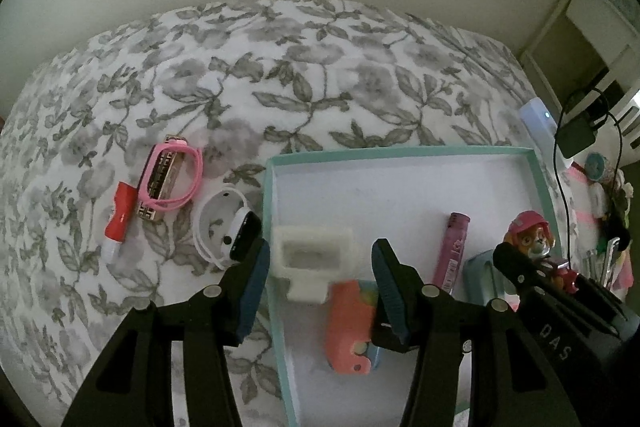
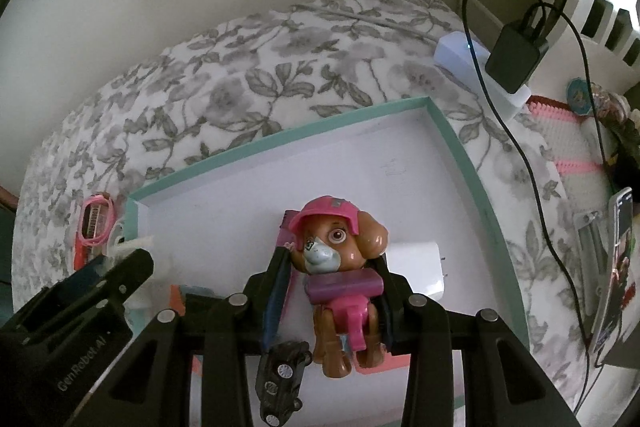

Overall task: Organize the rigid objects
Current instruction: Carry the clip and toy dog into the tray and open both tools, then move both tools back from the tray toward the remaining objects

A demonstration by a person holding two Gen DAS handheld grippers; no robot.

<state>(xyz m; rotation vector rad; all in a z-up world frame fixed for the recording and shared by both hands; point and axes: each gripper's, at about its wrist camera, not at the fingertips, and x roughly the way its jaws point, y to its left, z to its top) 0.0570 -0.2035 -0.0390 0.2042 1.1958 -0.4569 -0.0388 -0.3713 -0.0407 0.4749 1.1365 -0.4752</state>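
On the floral bedspread (image 1: 280,67), far left in the left wrist view, lies a red tube (image 1: 119,217) with a white cap. Just beside it on the right, a pink band (image 1: 176,175) loops around a gold patterned case (image 1: 160,183). Next comes a white smartwatch (image 1: 228,229), dark face up, right beside the left wall of the teal box (image 1: 400,150).

The left gripper (image 1: 318,277) points steeply down over that wall, 1 finger outside the box and 1 inside. Its jaws stand apart. A white bracket (image 1: 312,259) sits between them, but the blue pads (image 1: 256,291) do not press on it, so nothing is gripped. Just below the bracket lies a coral comb-shaped piece (image 1: 346,323), and further right a purple tube (image 1: 454,251) lies on the white floor of the box, near a pale blue item (image 1: 482,275) that is partly hidden.

Furthest right, the right gripper (image 2: 332,291) is closed on a dog figure (image 2: 338,247) with a pink helmet, clamping its pink body at both sides and holding it above the box floor. A black toy car (image 2: 282,377) lies beneath, between the fingers. Behind the figure, a white block (image 2: 418,267) rests in the box. Outside the box on the right, a black charger (image 2: 516,57) sits on a white power strip (image 2: 460,55)
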